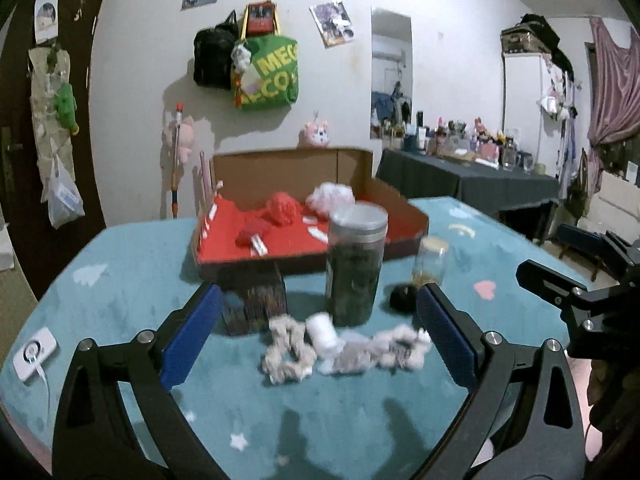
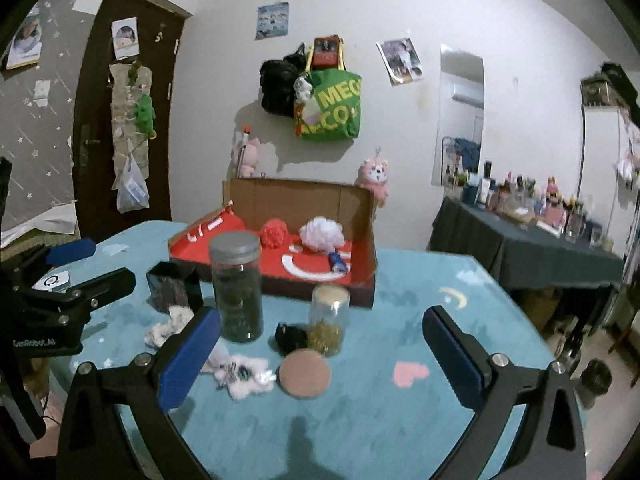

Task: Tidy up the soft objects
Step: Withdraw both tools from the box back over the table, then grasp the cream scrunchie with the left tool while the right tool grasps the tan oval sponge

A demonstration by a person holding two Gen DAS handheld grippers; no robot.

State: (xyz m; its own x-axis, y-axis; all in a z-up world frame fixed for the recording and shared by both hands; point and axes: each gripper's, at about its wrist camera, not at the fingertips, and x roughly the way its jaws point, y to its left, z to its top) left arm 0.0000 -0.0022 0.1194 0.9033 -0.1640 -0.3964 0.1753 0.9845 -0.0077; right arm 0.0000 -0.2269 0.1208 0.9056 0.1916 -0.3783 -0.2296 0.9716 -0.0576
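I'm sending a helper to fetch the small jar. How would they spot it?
On the blue table, find the open cardboard box with the red lining. In front of its near right corner stands the small jar, beside a black lump. Unlike the tall dark jar, it is short and holds something golden.

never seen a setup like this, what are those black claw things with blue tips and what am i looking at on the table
Those claws are two hand-held grippers; a person carries one in each hand, and each has a wide-angle camera looking out along its two blue-padded fingers. One picture is from the left gripper, the other from the right gripper. Both stand open and hold nothing.

They face a table under a teal cloth. On it lie fluffy grey-white scrunchies, a tall jar with a grey lid, a smaller glass jar with a round cork lid lying in front of it, a black scrunchie and a small dark box. Behind is a cardboard box with a red lining holding a red and a white puff.
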